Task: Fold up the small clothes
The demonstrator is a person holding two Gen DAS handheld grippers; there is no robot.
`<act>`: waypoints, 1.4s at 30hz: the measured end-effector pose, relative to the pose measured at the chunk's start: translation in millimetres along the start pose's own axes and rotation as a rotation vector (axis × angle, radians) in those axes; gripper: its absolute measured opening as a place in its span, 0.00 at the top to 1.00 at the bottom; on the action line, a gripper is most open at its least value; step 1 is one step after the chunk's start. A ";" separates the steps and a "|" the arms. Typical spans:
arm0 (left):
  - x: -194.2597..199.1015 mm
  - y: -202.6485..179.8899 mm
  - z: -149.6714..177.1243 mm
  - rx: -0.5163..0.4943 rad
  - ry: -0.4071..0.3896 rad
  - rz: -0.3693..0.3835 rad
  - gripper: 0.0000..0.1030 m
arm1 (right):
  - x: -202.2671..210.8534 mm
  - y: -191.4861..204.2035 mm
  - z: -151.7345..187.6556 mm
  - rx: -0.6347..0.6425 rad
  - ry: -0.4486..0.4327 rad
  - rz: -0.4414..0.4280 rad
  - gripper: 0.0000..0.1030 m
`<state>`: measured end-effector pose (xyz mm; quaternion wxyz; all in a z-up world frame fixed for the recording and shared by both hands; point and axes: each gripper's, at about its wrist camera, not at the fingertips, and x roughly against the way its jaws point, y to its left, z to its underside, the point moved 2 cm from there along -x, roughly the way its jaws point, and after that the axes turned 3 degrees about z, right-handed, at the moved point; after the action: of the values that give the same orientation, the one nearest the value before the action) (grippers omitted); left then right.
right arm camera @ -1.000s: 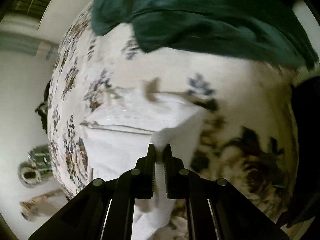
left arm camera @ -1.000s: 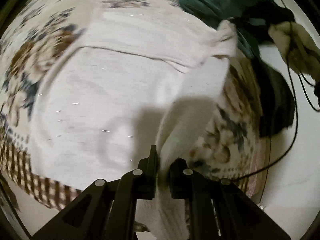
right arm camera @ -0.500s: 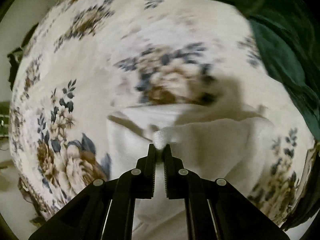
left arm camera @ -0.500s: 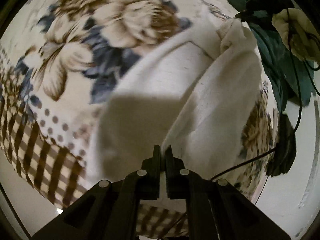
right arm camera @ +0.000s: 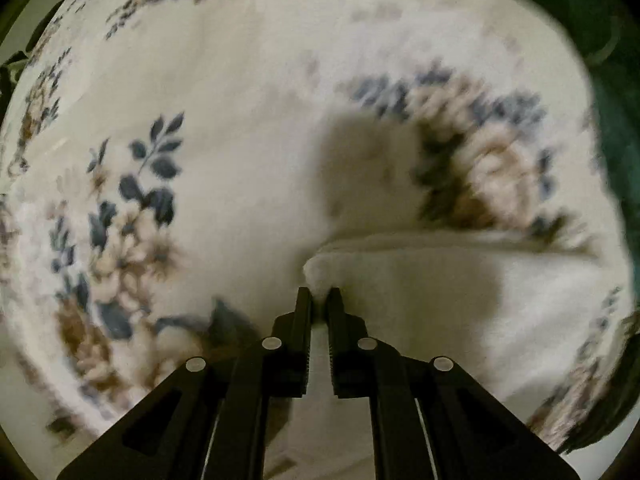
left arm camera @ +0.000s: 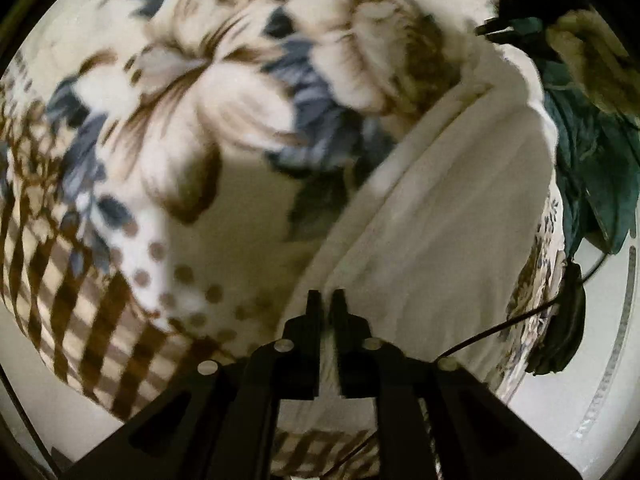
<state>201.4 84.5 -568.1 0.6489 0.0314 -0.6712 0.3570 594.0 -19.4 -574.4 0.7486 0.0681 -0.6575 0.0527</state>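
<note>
Left tool [left arm camera: 326, 304] pinches white cloth [left arm camera: 440, 232] edge; right tool [right arm camera: 319, 300] pinches its folded corner. Cloth lies doubled on floral bedspread [left arm camera: 192, 120], green garment [left arm camera: 588, 168] just beside cloth's far edge.

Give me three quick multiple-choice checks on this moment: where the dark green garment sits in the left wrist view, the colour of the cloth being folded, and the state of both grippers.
1. In the left wrist view, the dark green garment lies at:
A. the right edge
B. the bottom left
C. the centre

2. The cloth being folded is:
A. red
B. white
C. black

3. The left gripper and right gripper are:
A. both wide open
B. one open, one shut
C. both shut on the cloth

Answers:
1 A, it hangs beside the floral bedspread.
2 B, plain white fabric.
3 C, cloth is pinched in each.
</note>
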 end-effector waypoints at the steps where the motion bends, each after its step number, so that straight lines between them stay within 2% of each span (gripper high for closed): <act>1: 2.9 5.3 -2.8 0.016 0.020 0.006 0.93 | 1.8 -3.8 0.4 -0.003 0.014 -0.050 0.89; 2: 10.4 11.8 -6.8 0.026 0.035 -0.005 0.92 | 8.4 -10.4 3.9 -0.011 0.026 -0.121 0.88; 4: 25.4 17.2 -17.4 0.028 0.026 -0.022 0.82 | 30.1 -34.3 18.8 -0.054 0.033 -0.245 0.61; 5: 36.0 15.5 -30.6 0.029 0.007 -0.020 0.68 | 43.1 -49.2 28.6 -0.075 0.014 -0.282 0.41; 6: 41.7 12.4 -41.3 0.031 -0.012 -0.012 0.49 | 59.9 -69.3 42.0 -0.096 -0.028 -0.310 0.38; 8: 49.1 -5.7 -74.0 0.015 -0.063 0.035 0.41 | 83.2 -106.2 65.5 -0.133 -0.096 -0.297 0.38; 11: 40.5 -60.9 -134.6 -0.091 -0.112 0.085 0.41 | 98.8 -173.9 101.3 -0.219 -0.194 -0.190 0.38; 13: 22.9 -106.9 -174.8 -0.183 -0.131 0.099 0.41 | 91.6 -209.1 113.9 -0.270 -0.216 -0.172 0.38; 16: -25.6 -166.6 -229.8 -0.318 -0.081 0.107 0.41 | 67.6 -255.5 123.0 -0.365 -0.226 -0.206 0.38; 19: -74.9 -198.0 -261.0 -0.359 -0.008 0.079 0.42 | 38.5 -289.5 119.5 -0.446 -0.245 -0.270 0.38; 20: -86.9 -206.2 -268.4 -0.364 0.007 0.075 0.44 | 28.5 -297.7 116.0 -0.466 -0.246 -0.292 0.38; 21: -91.9 -215.2 -274.9 -0.367 -0.005 0.080 0.70 | 20.1 -297.5 113.6 -0.476 -0.245 -0.305 0.38; 22: -91.5 -221.2 -276.9 -0.384 -0.014 0.094 0.90 | 10.5 -298.7 109.5 -0.481 -0.244 -0.322 0.39; 23: -90.5 -229.0 -278.3 -0.398 -0.017 0.094 0.92 | 3.5 -295.5 105.3 -0.481 -0.253 -0.338 0.57; 24: -86.4 -238.0 -278.7 -0.418 -0.029 0.111 0.92 | -2.4 -293.9 103.6 -0.470 -0.277 -0.379 0.94; 26: -82.5 -258.7 -282.1 -0.483 -0.071 0.093 0.93 | -6.9 -297.2 104.8 -0.487 -0.304 -0.359 0.93; 29: -93.5 -272.5 -299.4 -0.533 -0.066 0.042 0.93 | -7.3 -307.7 105.4 -0.514 -0.337 -0.321 0.94; 32: -109.7 -284.9 -307.6 -0.573 -0.007 -0.020 0.89 | -23.9 -316.1 104.6 -0.529 -0.263 -0.342 0.92; 33: -102.9 -281.5 -303.5 -0.577 0.008 -0.017 0.87 | -27.4 -317.8 106.0 -0.536 -0.226 -0.378 0.84; 34: -93.3 -276.7 -298.0 -0.575 0.007 -0.008 0.83 | -27.2 -318.7 108.2 -0.536 -0.206 -0.398 0.79; 36: -67.4 -261.1 -281.6 -0.560 -0.005 0.028 0.62 | -16.0 -317.8 120.3 -0.510 -0.201 -0.414 0.58; 38: -37.1 -240.4 -258.7 -0.544 -0.019 0.063 0.47 | -2.1 -312.6 142.8 -0.477 -0.193 -0.402 0.51; 42: 9.0 -182.1 -195.1 -0.508 0.007 0.050 0.46 | 17.3 -296.2 221.0 -0.435 -0.136 -0.447 0.51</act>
<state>457.6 54.4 -499.2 0.6293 -0.1507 -0.7376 0.1930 430.2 -349.2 -539.0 0.6930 0.0525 -0.6706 -0.2595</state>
